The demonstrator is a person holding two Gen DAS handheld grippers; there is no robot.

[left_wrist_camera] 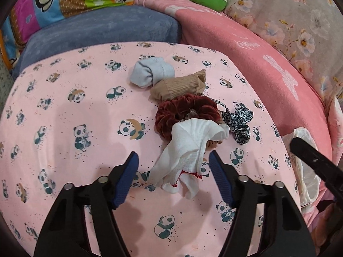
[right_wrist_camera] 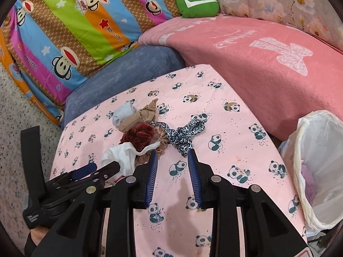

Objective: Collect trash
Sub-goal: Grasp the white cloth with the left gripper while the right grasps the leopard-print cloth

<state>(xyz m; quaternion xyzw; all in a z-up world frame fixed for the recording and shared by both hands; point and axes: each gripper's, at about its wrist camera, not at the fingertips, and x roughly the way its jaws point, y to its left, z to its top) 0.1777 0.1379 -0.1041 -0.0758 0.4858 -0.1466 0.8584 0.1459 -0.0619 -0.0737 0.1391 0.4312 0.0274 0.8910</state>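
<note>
A pink panda-print sheet (left_wrist_camera: 64, 111) covered the surface, with a blue cushion (left_wrist_camera: 103, 32) behind it. On it lay a white cloth (left_wrist_camera: 188, 150) — between the wide-open left gripper (left_wrist_camera: 173, 160) fingers, untouched. The right gripper (right_wrist_camera: 172, 156) gaped empty just right of it — a lined bin (right_wrist_camera: 317, 171) stood farther right.

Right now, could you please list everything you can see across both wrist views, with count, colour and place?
White cloth: one, white with red stitching, nearest end of the pile, between the left tool's fingers.
Scrunchie: one, dark red velvet, just behind the white cloth.
Leopard-print scrunchie: one, grey and black, right side of the pile.
Tan sock: one, beige, behind the red scrunchie.
Pale blue sock: one, far end of the pile.
Panda sheet: one, pink, under the pile.
Trash bin: one, white liner, right of the sheet.
Green cushion: one, at the back.
Left tool: open around the white cloth.
Right tool: open, near the leopard-print scrunchie.
</note>
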